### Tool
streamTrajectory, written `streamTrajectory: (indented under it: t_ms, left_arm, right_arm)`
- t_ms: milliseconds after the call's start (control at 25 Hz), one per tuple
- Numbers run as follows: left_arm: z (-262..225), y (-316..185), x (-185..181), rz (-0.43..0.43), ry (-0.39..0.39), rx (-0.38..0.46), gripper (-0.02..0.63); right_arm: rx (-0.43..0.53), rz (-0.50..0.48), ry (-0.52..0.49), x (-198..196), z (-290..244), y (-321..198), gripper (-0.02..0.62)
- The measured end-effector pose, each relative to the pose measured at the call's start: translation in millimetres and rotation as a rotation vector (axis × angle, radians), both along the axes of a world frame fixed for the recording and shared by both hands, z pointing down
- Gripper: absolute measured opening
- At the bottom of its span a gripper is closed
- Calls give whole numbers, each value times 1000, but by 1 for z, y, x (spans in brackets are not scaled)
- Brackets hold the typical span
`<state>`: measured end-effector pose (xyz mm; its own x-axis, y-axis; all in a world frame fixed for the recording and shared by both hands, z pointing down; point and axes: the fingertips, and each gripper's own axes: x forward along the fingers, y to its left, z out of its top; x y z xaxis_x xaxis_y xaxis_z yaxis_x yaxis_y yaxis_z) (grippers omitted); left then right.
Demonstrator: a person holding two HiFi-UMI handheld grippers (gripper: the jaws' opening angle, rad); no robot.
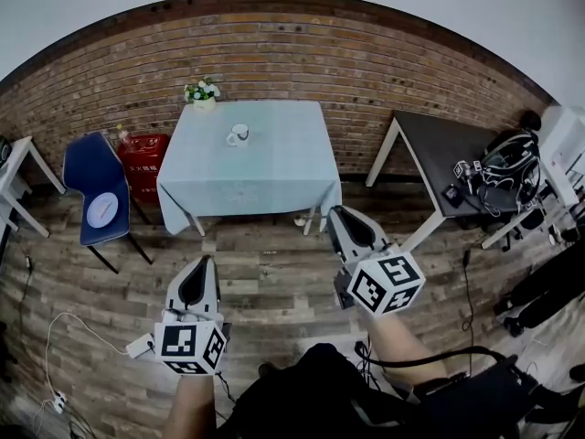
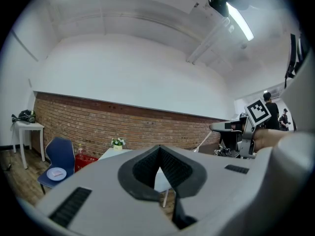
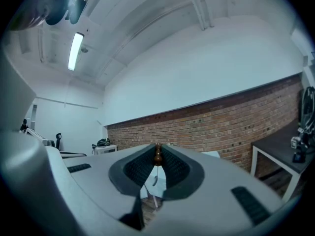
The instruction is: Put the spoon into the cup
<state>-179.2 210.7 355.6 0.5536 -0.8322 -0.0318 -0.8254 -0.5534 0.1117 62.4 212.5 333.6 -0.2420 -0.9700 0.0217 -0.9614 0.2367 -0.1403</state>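
A white cup (image 1: 239,134) stands on the table (image 1: 274,167) with the pale blue cloth, by the brick wall. Both grippers are well short of it, out over the wooden floor and pointing level at the table. My right gripper (image 1: 336,216) (image 3: 157,149) is shut on a spoon (image 3: 157,157). Its brown handle end sits between the jaw tips, and its bowl hangs below them. My left gripper (image 1: 203,265) (image 2: 159,149) is shut, its tips meeting with nothing between them. The cup itself does not show in either gripper view.
A flower pot (image 1: 202,92) stands at the table's far edge. Left of the table are a blue chair (image 1: 96,199) with a plate on it and a red crate (image 1: 144,163). A dark table (image 1: 439,154) with equipment stands at the right. Cables lie on the floor (image 1: 55,373).
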Motion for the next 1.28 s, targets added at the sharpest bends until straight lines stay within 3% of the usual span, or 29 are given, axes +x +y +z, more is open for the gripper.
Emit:
streamTrajectory:
  t_ms: [520, 1280]
  left_arm:
    - [9, -38, -21, -68, -13, -14, 8]
    - [5, -160, 62, -96, -66, -42, 8]
  right_arm:
    - [-4, -61, -9, -20, 7, -53, 49]
    - [14, -161, -14, 38, 3, -186, 49]
